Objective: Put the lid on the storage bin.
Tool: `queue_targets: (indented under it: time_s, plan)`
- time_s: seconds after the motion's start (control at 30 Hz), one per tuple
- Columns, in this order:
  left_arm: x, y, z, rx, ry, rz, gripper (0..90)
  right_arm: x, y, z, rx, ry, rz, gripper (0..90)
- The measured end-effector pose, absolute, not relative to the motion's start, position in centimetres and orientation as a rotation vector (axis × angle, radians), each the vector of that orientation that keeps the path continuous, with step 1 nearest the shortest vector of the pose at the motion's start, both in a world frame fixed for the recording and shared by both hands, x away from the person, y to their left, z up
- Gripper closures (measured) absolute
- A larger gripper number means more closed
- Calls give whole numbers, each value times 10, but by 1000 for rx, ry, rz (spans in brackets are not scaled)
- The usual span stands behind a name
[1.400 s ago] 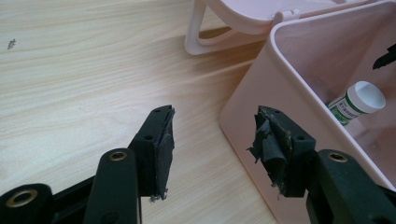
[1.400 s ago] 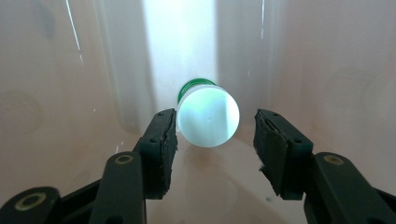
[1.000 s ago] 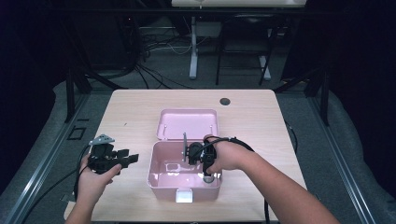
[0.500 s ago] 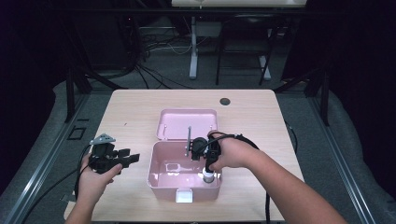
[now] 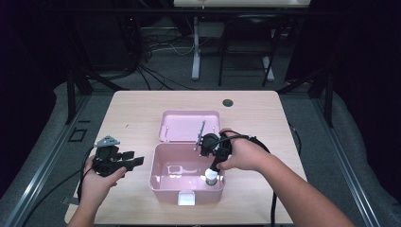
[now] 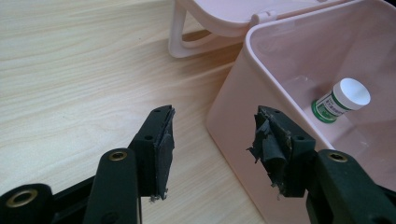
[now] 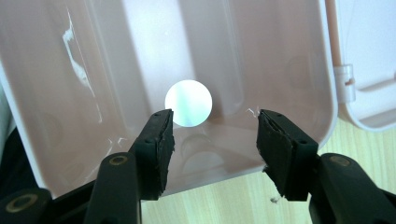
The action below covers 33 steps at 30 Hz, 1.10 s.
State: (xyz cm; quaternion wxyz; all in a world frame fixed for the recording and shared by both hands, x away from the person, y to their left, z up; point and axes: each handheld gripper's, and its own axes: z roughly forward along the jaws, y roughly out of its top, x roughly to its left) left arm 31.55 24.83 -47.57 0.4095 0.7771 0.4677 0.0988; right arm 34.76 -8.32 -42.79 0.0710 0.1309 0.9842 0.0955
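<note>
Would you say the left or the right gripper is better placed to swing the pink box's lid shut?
Probably the right gripper: it hovers open over the pink box, beside the lid. The left gripper sits outside the box's opposite wall.

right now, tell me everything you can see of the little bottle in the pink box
The small bottle has a round white cap and a green-and-white label, and looks like plastic. It stands upright on the floor of the open pink box, near its right wall in the high view. It stands below the right gripper, whose open fingers do not touch it.
</note>
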Motion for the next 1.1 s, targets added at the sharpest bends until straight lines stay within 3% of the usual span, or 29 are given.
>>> queue_targets:
  time_s: [1.1]
  plan:
    - [303, 225, -464, 2010, 1036, 242, 529, 366, -118, -417, 942, 2641, 593, 461]
